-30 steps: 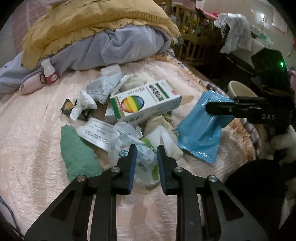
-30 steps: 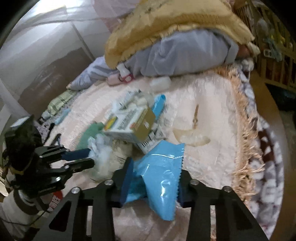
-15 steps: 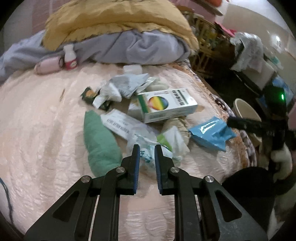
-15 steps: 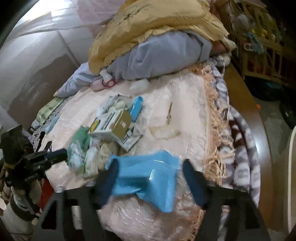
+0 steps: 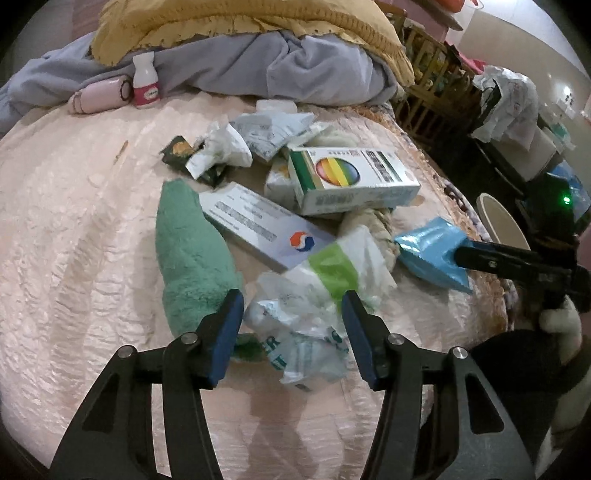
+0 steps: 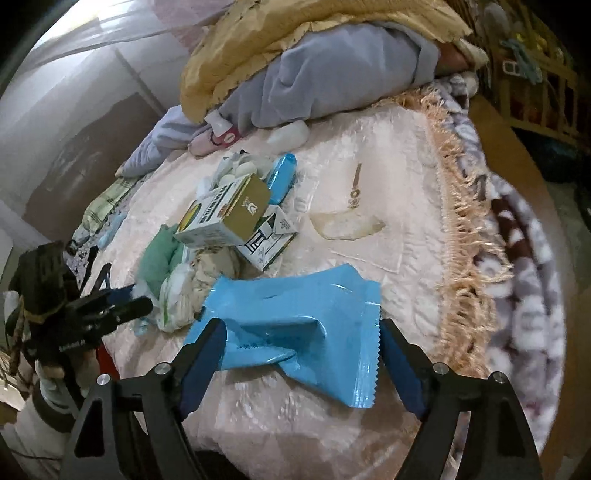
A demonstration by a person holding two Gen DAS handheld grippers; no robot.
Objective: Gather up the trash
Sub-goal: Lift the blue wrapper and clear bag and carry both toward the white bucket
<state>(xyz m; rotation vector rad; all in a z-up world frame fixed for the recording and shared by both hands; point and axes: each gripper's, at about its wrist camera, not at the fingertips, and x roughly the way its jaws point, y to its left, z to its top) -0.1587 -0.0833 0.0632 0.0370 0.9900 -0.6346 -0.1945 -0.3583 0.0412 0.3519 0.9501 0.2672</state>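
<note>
A pile of trash lies on the pink bedspread (image 5: 66, 229). My left gripper (image 5: 291, 325) is open, its fingers either side of a crumpled clear-and-green plastic wrapper (image 5: 314, 306). Behind it lie a white carton (image 5: 258, 225), a rainbow-print box (image 5: 351, 181), crumpled tissue (image 5: 225, 147) and a green cloth (image 5: 192, 251). My right gripper (image 6: 299, 354) is open around a blue foil pouch (image 6: 295, 325) lying near the bed's edge; the pouch also shows in the left wrist view (image 5: 432, 254). I cannot tell whether the fingers touch it.
A yellow blanket (image 5: 240, 22) and grey bedding (image 5: 266, 70) are heaped at the back with a small white bottle (image 5: 145, 79). The fringed bed edge (image 6: 461, 206) runs along the right. A pale bin rim (image 5: 498, 221) stands on the floor beyond.
Both grippers have opened. The left one pulled back from the plastic wrapper. The blue pouch has left the right gripper's hold and now lies flatter between its spread fingers.
</note>
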